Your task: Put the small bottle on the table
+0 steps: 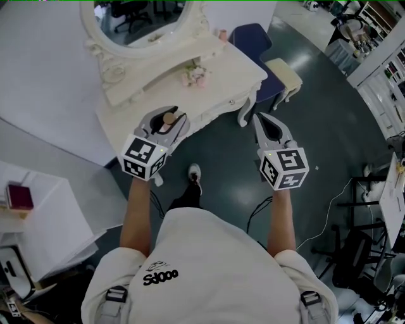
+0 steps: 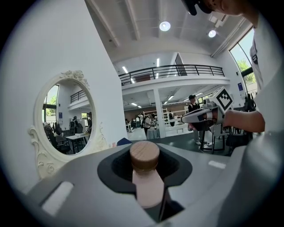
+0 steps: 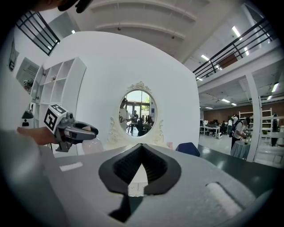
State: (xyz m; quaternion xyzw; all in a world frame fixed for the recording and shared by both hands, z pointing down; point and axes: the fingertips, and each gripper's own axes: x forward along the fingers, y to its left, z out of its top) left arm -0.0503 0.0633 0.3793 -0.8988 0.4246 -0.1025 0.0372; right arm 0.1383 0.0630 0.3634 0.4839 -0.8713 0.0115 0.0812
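The small bottle (image 1: 168,119), pale pink with a round wooden cap, stands upright between the jaws of my left gripper (image 1: 166,123), which is shut on it. In the left gripper view the bottle (image 2: 145,173) fills the gap of that gripper (image 2: 145,159), cap upward. It hangs in the air just before the front edge of the white dressing table (image 1: 209,88). My right gripper (image 1: 261,120) is level with it to the right, over the floor, shut with nothing held. In the right gripper view its jaws (image 3: 142,150) meet at the tip, and the left gripper (image 3: 73,128) shows at left.
An oval mirror (image 1: 139,19) with a carved frame stands at the table's back, and pink flowers (image 1: 196,76) lie on the top. A blue chair (image 1: 253,41) and a cream stool (image 1: 285,73) stand beyond. A white stand (image 1: 38,215) with a dark red box (image 1: 19,196) is at left.
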